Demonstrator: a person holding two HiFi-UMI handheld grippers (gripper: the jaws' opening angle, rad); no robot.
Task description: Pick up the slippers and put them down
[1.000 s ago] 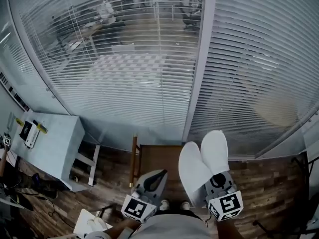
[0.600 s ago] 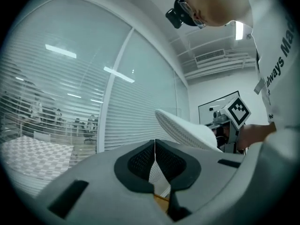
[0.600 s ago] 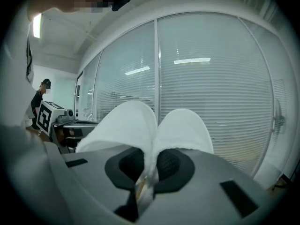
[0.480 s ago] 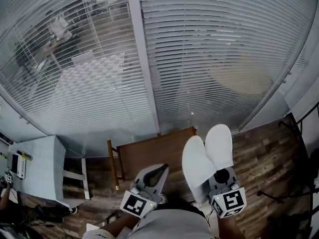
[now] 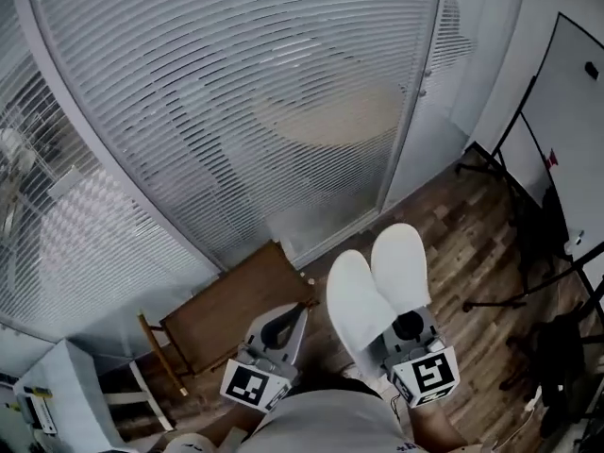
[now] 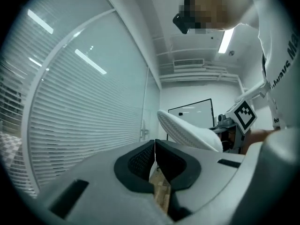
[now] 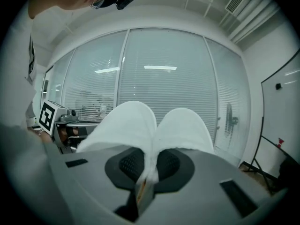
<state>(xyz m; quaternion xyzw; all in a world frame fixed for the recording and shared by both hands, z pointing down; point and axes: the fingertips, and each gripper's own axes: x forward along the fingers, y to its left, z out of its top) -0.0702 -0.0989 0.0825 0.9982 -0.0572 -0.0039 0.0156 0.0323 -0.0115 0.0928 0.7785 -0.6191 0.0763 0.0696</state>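
Observation:
Two white slippers (image 5: 377, 286) stick out side by side from my right gripper (image 5: 404, 328), which is shut on their heel ends and carries them above the wooden floor. In the right gripper view the slippers (image 7: 154, 128) fan out just past the pinched jaws of the right gripper (image 7: 149, 162). My left gripper (image 5: 279, 328) is shut with nothing between its jaws, to the left of the slippers. In the left gripper view the left gripper (image 6: 155, 154) has its pads together, and a slipper sole (image 6: 187, 130) shows at the right beside the right gripper's marker cube (image 6: 244, 116).
A glass wall with white blinds (image 5: 236, 111) runs across ahead. A brown wooden table (image 5: 231, 305) stands below against it. A whiteboard (image 5: 571, 92) on a stand (image 5: 514, 300) is at the right, on wood-plank floor (image 5: 472, 234). A pale cabinet (image 5: 57, 394) sits at lower left.
The view has swung right along the glass wall: the wooden table slid left and the whiteboard came into sight. Both grippers moved with it, slippers still held in the right one.

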